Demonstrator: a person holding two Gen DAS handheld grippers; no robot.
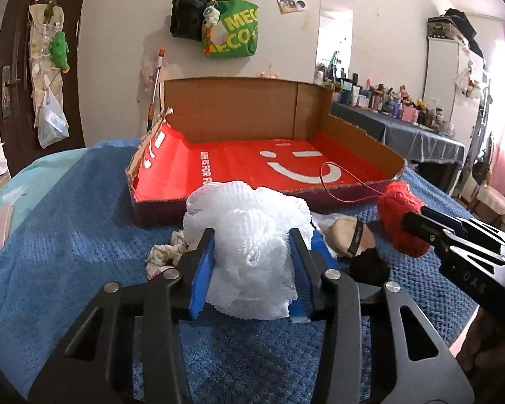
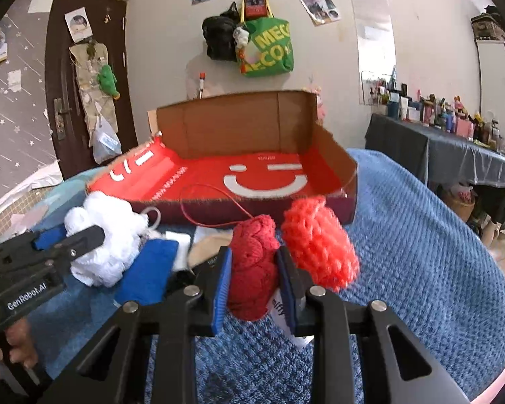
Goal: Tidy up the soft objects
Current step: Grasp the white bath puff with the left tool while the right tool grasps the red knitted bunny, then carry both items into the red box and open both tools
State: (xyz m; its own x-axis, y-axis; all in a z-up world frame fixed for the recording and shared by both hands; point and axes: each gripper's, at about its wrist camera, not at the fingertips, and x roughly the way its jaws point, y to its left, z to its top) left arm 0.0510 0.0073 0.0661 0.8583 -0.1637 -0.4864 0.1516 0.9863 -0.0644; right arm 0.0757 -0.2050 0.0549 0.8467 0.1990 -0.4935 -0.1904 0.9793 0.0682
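A blue knitted blanket (image 1: 67, 235) covers the surface in a cluttered room, with bags hung on the pale wall and a dark door at the left. On the blanket stands a shallow cardboard box (image 2: 245, 124) with a red lining that bears a white smiling face; its near wall is low.

The left tongs (image 1: 252, 256) point forward and slightly downward, their blue pads pressed into either side of a white mesh puff (image 1: 249, 235) that lies just in front of the box. Seen from the right wrist, a person's hand (image 2: 17, 346) grips the handle of this tool low at the left.

The right tongs (image 2: 254, 269) slant down the same way and are clamped narrowly on a red yarn ball (image 2: 252, 259), whose loose strand loops over the near wall into the box. Just to its right, touching it, sits an orange-red mesh puff (image 2: 320, 239). Between the two tools lie a blue cloth (image 2: 148, 269), a beige soft item (image 1: 350, 232) and something black.
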